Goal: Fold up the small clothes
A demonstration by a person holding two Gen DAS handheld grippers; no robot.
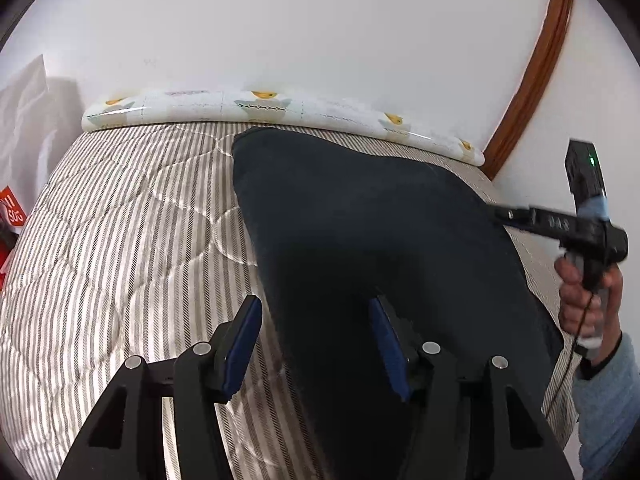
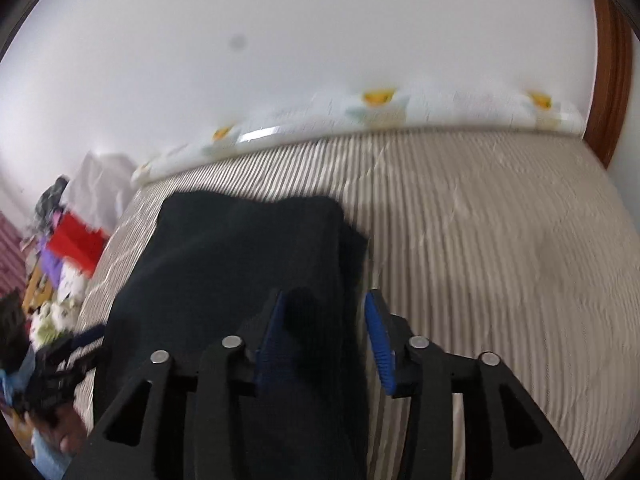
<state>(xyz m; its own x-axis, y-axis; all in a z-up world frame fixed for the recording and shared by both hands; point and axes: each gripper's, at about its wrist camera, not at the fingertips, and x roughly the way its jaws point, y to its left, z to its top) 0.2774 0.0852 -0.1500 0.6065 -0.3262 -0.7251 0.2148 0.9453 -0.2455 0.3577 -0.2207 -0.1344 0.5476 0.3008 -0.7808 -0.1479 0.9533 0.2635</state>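
A dark navy garment [image 1: 360,220] lies spread on a bed covered by a quilted bedspread [image 1: 120,220] with fine grey and cream stripes. Along the far edge of the bed, against the white wall [image 1: 300,20], runs a white headboard strip [image 1: 260,106] printed with yellow motifs. A brown wooden door frame [image 1: 536,64] rises at the right.

In the left wrist view, the left gripper [image 1: 316,344] points down over the near part of the garment. Its blue-padded fingers [image 1: 240,344] stand apart at a middling width: one finger sits over the striped bedspread just beside the garment's left edge, the other over the dark cloth. The pads do not press on anything, and the cloth's edge runs between them.

The right gripper [image 2: 324,328] is seen from its own camera over the garment's right side, where the cloth lies in a doubled layer [image 2: 348,248] with an edge running toward the far end. Its fingers [image 2: 378,336] are parted at a narrower gap, with a raised lump of the dark cloth between them, close against the left pad; the right pad shows clear of the cloth, so no firm pinch is visible. This view is blurred. In the left wrist view the same gripper reaches the garment's right edge, held by a hand [image 1: 584,292] in a light blue sleeve [image 1: 608,396].

Past the bed's left side lie a red box [image 2: 78,246] and a pile of mixed clutter [image 2: 48,300], too blurred to name.
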